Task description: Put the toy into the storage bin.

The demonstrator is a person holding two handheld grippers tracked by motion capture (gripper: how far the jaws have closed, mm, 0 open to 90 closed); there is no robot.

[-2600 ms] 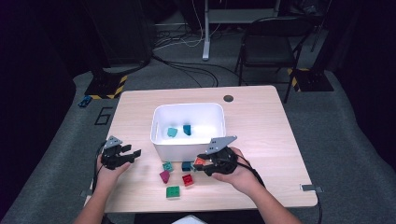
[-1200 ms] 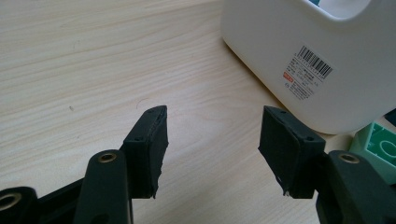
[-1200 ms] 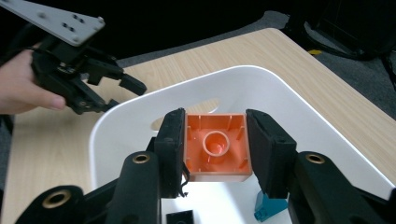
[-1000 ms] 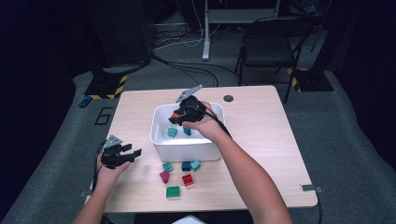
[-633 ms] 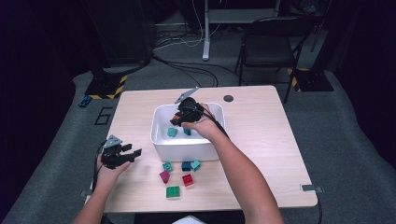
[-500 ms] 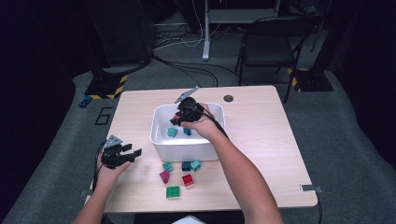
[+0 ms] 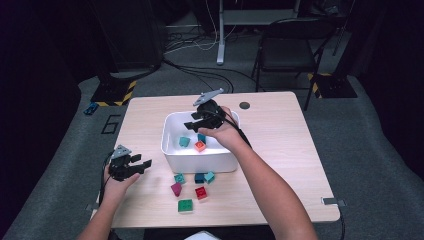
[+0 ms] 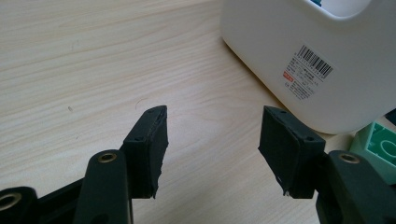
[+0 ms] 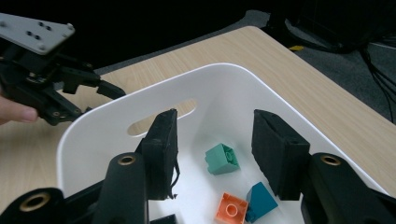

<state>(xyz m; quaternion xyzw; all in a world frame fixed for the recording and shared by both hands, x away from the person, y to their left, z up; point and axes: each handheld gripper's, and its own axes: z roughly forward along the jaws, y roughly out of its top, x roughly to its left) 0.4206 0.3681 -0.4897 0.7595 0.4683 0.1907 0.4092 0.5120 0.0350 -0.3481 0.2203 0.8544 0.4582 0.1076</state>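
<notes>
The step in hand looks like the drop-off in a run of moving building blocks from the table into the white bin (image 7: 200, 159), which sits near the middle of the table. The right gripper (image 7: 201, 120) hangs over the bin's far side, and its jaws have just been opening — in the right gripper view they stand apart with nothing between them, while an orange block (image 9: 231, 208) lies on the bin floor beneath, beside a dark teal block (image 9: 259, 200) and a green block (image 9: 222, 158). The left gripper (image 7: 139, 165) rests low near the table's left edge, jaws wide and empty, just clear of the bin's wall. Five loose blocks wait between the bin and the near edge — a red block (image 7: 201, 192) among them. Next, I judge, the right gripper must lift clear of the rim, swing back toward the near edge and settle over one of those blocks with jaws spread enough to straddle it.
</notes>
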